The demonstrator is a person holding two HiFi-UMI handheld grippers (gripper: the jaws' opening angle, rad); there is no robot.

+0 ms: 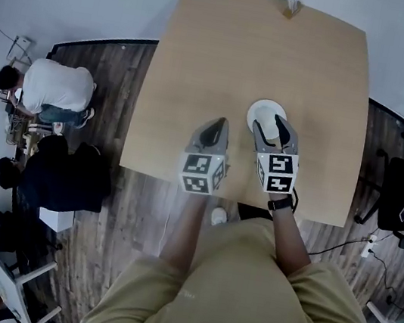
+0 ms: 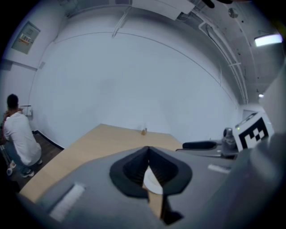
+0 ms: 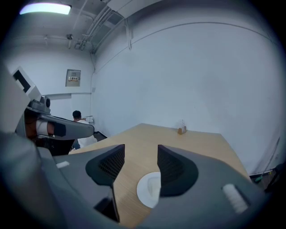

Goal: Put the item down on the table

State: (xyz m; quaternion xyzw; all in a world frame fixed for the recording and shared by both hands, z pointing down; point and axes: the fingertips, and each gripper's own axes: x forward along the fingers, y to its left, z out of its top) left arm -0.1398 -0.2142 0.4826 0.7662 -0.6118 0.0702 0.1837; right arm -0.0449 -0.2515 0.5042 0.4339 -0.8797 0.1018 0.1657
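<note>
Left tongs (image 1: pixel 215 126) together, right tongs (image 1: pixel 273 127) apart over the white dish (image 1: pixel 262 112); I could easily nudge it toward the desk's (image 1: pixel 203 65) near edge.

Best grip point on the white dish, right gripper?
Take the white dish by its near rim, right gripper coming down tilted from the person's side. It lies flat on the table, so likely only the edge gives the open jaws purchase.

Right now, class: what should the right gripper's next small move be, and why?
Probably draw the right gripper straight up and back. Its fingers stand apart with nothing gripped between them, and the white disc already lies flat on the table below, so the put-down looks done.
</note>
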